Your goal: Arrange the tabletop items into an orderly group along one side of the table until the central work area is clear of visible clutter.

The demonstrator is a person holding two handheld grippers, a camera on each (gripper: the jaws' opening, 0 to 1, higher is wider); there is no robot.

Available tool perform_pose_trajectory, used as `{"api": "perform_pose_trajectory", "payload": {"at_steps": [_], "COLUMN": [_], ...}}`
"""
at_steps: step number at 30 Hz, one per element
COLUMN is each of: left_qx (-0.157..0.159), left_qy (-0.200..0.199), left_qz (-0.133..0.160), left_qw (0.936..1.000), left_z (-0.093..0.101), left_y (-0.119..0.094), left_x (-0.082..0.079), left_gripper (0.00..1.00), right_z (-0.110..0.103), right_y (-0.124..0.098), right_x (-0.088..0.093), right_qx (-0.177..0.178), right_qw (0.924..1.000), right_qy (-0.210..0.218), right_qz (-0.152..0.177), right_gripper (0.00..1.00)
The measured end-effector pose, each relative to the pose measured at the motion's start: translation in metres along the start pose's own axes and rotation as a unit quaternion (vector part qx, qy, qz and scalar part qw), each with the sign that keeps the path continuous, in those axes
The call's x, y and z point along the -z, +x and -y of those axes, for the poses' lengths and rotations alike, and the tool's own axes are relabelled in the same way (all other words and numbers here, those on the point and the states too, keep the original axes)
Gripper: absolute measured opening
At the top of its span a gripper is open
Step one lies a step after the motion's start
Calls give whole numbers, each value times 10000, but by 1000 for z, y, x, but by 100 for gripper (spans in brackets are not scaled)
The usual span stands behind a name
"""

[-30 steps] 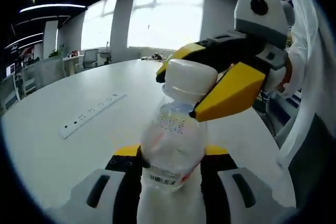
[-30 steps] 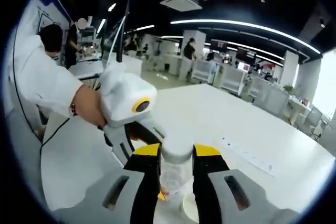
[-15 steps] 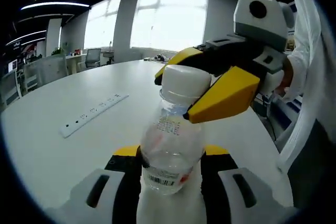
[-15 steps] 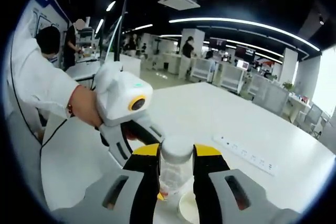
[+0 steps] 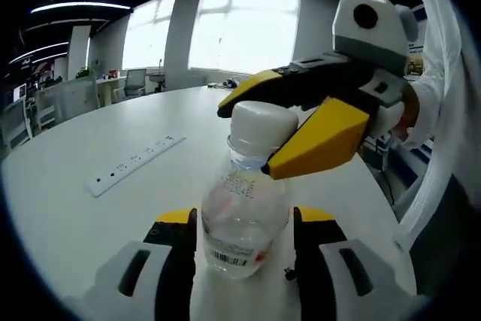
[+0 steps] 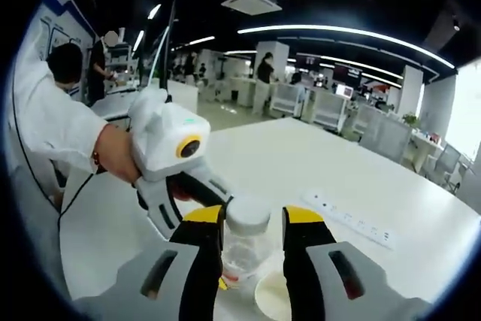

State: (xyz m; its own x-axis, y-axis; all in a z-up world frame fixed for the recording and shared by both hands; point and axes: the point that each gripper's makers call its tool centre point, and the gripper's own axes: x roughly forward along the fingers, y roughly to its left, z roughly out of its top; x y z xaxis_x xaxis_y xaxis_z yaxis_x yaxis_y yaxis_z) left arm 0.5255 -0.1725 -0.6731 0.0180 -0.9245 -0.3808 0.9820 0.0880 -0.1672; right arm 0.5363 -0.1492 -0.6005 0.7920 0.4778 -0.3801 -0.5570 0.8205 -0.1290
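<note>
A clear plastic bottle (image 5: 242, 240) with a white cap (image 5: 261, 119) stands upright on the white table (image 5: 90, 216). My left gripper (image 5: 245, 223) flanks its lower body, with the jaws a little apart from its sides. My right gripper (image 5: 252, 139) comes in from the right at cap height, one yellow jaw behind the cap and one in front of it. In the right gripper view the cap (image 6: 246, 214) sits between the jaws of the right gripper (image 6: 252, 219), and a narrow gap shows on its right side.
A white power strip (image 5: 135, 159) lies on the table beyond the bottle, also the power strip (image 6: 349, 219). A small white dish (image 6: 274, 297) sits by the bottle's base. A person's hand (image 6: 113, 157) and white sleeve (image 5: 443, 110) are close by. Office desks and people stand behind.
Both pairs of jaws have spread a little wider around the bottle and cap. The bottle stays upright in the same place.
</note>
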Motion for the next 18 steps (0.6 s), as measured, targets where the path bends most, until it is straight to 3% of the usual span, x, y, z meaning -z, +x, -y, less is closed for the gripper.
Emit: {"api": "perform_pose_trajectory", "payload": {"at_steps": [18], "left_qx": [-228], "left_qy": [-468], "left_qz": [57], "left_qw": [9986], "left_z": [0], "left_y": [-18], "left_x": [-9], "left_gripper": [68], "right_z": [10], "right_y": [-7], "right_x": [-2], "right_qx": [163], "right_qw": [9993], "right_qy": [349], "right_qz": [-3], "right_gripper": [49]}}
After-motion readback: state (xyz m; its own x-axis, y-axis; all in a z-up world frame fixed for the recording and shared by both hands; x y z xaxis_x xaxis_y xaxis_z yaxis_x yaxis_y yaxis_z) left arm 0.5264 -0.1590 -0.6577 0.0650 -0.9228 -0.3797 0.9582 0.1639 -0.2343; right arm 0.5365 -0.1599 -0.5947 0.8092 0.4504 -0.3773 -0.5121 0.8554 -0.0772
